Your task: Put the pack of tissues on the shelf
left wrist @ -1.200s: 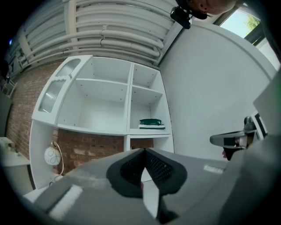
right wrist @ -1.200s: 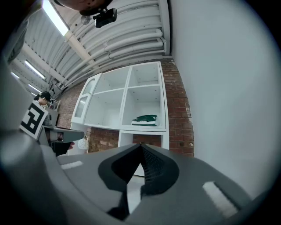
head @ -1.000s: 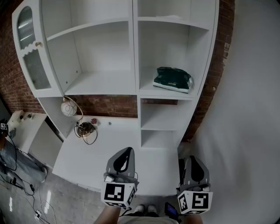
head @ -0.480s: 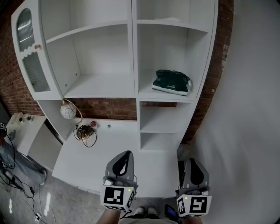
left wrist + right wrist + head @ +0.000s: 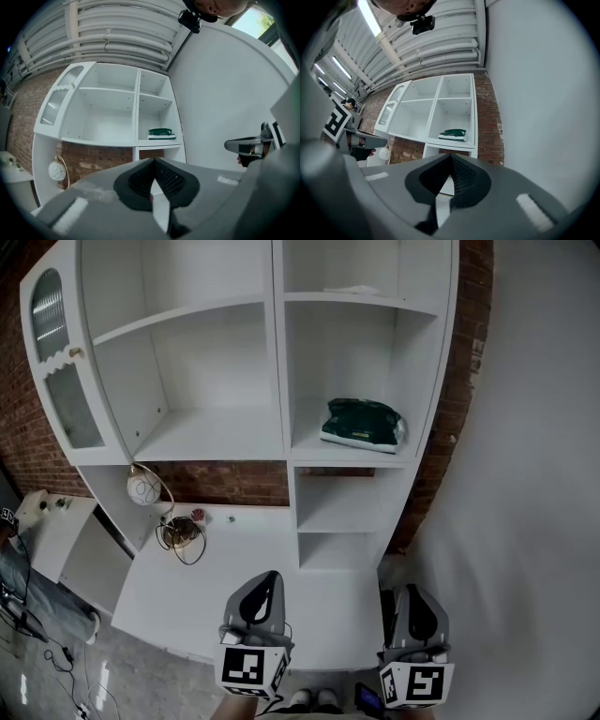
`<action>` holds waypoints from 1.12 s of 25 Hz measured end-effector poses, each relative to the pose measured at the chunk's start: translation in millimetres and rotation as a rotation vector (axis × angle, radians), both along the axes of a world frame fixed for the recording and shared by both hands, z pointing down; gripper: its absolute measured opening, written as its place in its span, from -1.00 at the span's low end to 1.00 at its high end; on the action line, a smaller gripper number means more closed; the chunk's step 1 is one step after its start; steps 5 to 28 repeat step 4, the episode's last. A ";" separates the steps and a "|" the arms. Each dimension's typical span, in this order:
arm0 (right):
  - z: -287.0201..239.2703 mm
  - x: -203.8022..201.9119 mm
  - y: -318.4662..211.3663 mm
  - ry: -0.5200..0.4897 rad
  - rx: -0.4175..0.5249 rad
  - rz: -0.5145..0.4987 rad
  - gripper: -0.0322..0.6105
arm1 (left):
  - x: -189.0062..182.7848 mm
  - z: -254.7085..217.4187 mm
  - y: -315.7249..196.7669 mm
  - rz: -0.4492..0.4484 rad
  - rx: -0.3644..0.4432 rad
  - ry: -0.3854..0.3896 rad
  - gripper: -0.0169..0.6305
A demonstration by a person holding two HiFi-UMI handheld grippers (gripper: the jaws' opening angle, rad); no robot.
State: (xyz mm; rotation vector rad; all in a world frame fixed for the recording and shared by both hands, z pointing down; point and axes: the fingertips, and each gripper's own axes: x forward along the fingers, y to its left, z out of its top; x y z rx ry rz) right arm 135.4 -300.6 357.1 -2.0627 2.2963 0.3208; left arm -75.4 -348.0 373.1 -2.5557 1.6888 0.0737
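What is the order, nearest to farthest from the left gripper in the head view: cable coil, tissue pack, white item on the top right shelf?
From the left gripper:
1. cable coil: desk, left.
2. pack of tissues: right middle shelf.
3. white item: top right shelf.

Grey L gripper (image 5: 266, 577) & R gripper (image 5: 413, 592), black mesh pads (image 5: 169, 178), white cubes (image 5: 251, 669) w/ black sq. markers

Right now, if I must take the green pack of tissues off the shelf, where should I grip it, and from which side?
Probably its near long edge, coming level from the open front: the pack of tissues lies flat on the shelf, with walls behind and beside it.
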 end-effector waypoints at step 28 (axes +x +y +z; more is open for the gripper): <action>2.2 0.7 -2.1 0.014 -0.006 -0.003 -0.89 | 2.1 1.0 -2.4 0.001 0.001 -0.002 -0.92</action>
